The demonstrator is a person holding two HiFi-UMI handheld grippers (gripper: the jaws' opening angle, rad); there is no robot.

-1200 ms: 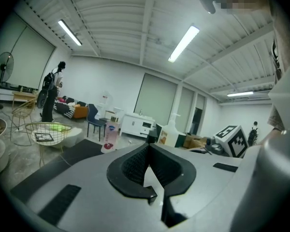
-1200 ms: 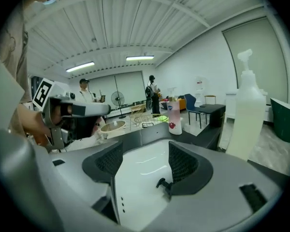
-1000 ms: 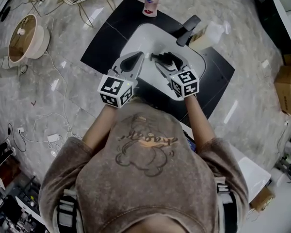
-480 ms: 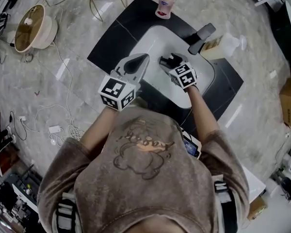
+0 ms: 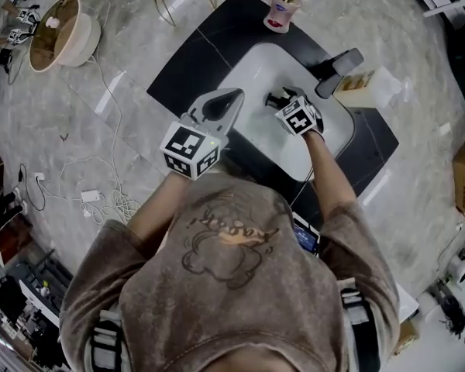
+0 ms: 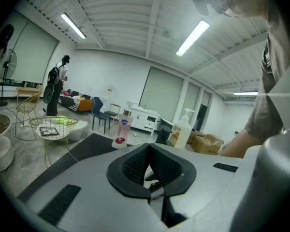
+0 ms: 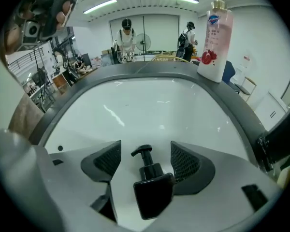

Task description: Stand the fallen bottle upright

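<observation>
Right gripper view: black plastic pump bottle flat on its side in the glossy white oval basin, pump head toward the basin's far wall. Flanked by the right gripper, jaws spread wide to either side, mesh pads clear of the neck, nothing clenched. Against a second back: lower now, down inside the basin rather than over its near rim, jaws just been widening with the bottle between them. At the basin's left rim, left gripper, pads pinched together on nothing, placed much as before. Beyond the basin's far rim, upright on the black counter, a tall clear bottle of pink soap with a white pump. At the basin's right side, black tap and cream-white pump bottle. Fallen bottle's base cut off beneath the gripper's grey body; contact between its shoulder and the right-hand pad hard to judge. In the head view, mostly hidden under the right gripper.
</observation>
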